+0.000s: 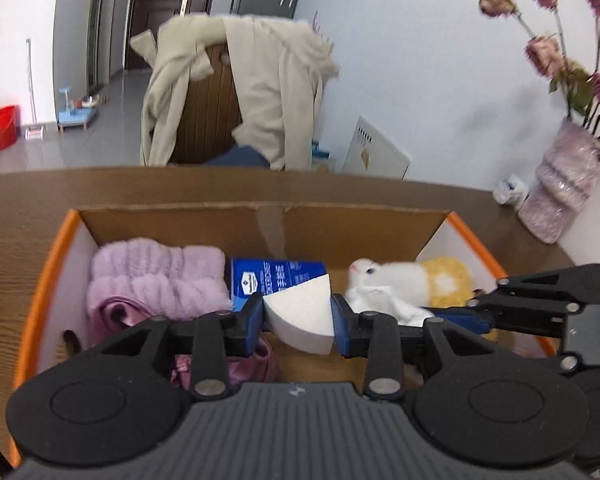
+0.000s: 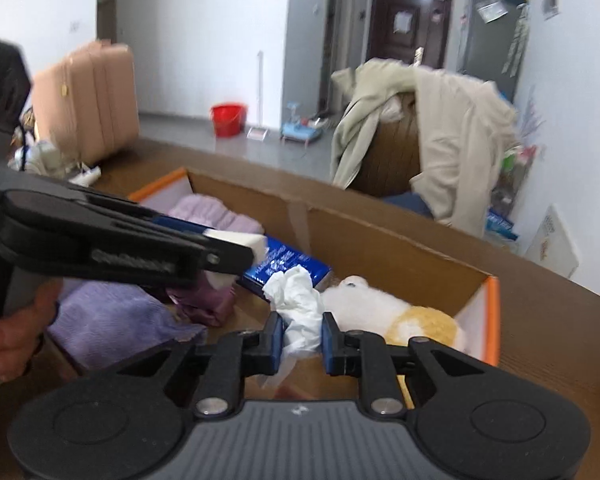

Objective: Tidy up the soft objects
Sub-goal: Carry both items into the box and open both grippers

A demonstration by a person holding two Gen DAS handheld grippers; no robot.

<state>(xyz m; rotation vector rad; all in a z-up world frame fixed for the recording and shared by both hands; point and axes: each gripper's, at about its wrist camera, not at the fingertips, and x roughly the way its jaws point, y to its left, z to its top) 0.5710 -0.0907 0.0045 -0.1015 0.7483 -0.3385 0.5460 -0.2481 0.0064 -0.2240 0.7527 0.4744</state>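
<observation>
My left gripper point(image 1: 298, 318) is shut on a white wedge-shaped sponge point(image 1: 300, 312), held over the open cardboard box point(image 1: 260, 216). My right gripper point(image 2: 302, 338) is shut on a crumpled white tissue point(image 2: 296, 300) above the same box. Inside lie lilac fluffy cloths point(image 1: 160, 276), a blue packet point(image 1: 278, 278) and a white and yellow plush toy point(image 1: 412, 280). In the right wrist view the left gripper point(image 2: 236, 258) comes in from the left with the sponge point(image 2: 254, 242), a hand point(image 2: 12, 332) gripping its handle. The right gripper point(image 1: 480, 308) shows at the right of the left wrist view.
The box has orange-edged side flaps point(image 2: 494, 312) and stands on a brown wooden table point(image 1: 20, 216). A pink vase point(image 1: 560, 184) with dried flowers stands at the table's right end. Behind the table a chair point(image 1: 208, 120) is draped with a beige coat. A pink suitcase point(image 2: 92, 104) stands at the far left.
</observation>
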